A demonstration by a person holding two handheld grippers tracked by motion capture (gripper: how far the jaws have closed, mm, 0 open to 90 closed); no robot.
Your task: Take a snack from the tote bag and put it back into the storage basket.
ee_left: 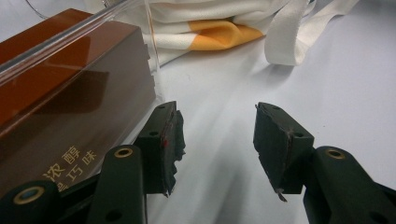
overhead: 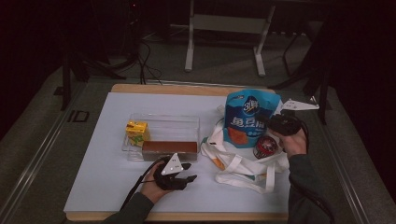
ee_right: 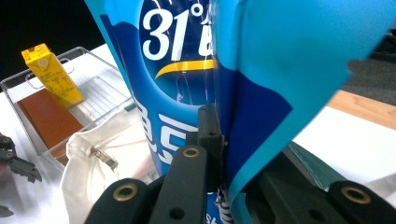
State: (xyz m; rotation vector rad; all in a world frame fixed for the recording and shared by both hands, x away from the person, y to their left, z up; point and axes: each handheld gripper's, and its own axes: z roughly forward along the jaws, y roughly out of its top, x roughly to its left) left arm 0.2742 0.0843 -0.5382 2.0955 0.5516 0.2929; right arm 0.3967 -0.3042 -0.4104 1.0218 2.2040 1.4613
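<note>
Blue pouch [ee_right: 187, 70] hides right claw's [ee_right: 224, 144] far jaw.

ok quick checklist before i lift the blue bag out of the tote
1. Right gripper shut on blue bag: ok, jaws pinch its side fold.
2. Bag upright in the tote: ok.
3. Red can beside the bag may tip: cannot tell if touching.
4. Left gripper free: ok, open over bare table.
5. Room in the clear bin: ok, beside the yellow carton and brown box.
</note>
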